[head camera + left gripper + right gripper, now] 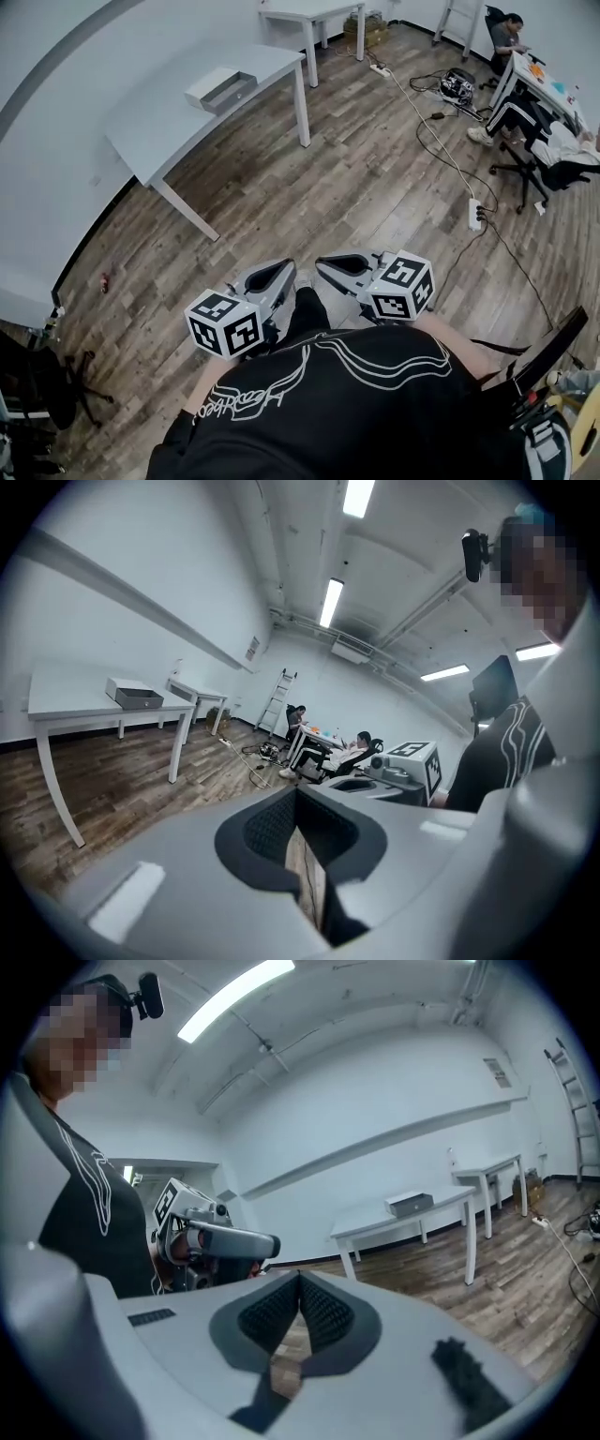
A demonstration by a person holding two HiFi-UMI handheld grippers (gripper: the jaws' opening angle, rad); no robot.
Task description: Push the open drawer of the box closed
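White box (210, 84) (drawer (234, 94) open) on table (169, 127).

Ahead on my left, a grey table (178, 122) stands along the white wall on the wood-plank floor (356, 187). Beyond it is a second, smaller table (309, 11), with what may be a crate (374, 28) beside its legs; it is too small for me to be sure. A ladder (457, 19) stands in the far corner. To my right a white power strip (475, 214) lies on the floor, and a cable (436, 142) runs from it towards a black bundle (457, 86). Two people sit at a desk (542, 80), one person (506, 37) at its far end and another (562, 141) nearer me. A small red thing (104, 278) lies by the skirting. Long light strips (330, 602) cross the ceiling.
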